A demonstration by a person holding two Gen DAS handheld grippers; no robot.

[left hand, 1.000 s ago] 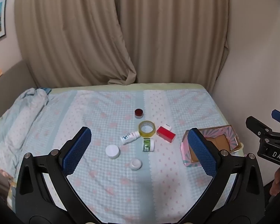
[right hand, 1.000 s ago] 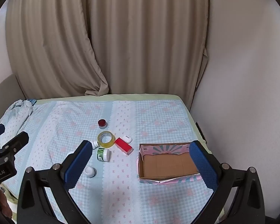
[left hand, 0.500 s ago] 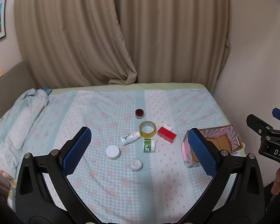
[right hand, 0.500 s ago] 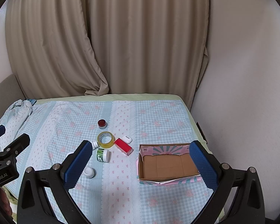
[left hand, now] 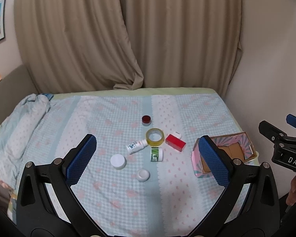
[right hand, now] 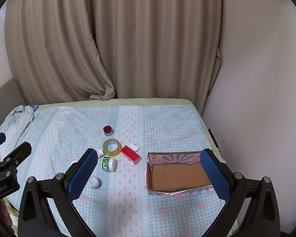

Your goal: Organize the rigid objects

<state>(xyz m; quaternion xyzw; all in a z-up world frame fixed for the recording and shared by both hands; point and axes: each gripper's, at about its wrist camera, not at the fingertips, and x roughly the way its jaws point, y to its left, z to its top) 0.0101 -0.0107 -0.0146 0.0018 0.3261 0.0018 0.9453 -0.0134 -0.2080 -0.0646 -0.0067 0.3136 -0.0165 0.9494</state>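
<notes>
Little has shifted since a second ago: your views have only drifted slightly, and nothing on the bed [left hand: 112, 201] has moved. Both your left claw [left hand: 148, 162] and right claw [right hand: 148, 171] hover wide apart, holding nothing. The cluster lies ahead of the left claw: tape roll [left hand: 155, 136], red box [left hand: 175, 142] with its long axis slanting toward the cardboard box [right hand: 177, 175], green jar [left hand: 156, 154], white bottle [left hand: 137, 146] and two white jars [left hand: 118, 161]. Your right claw is nearer the empty cardboard box, your left nearer the jars; nothing blocks either approach.
</notes>
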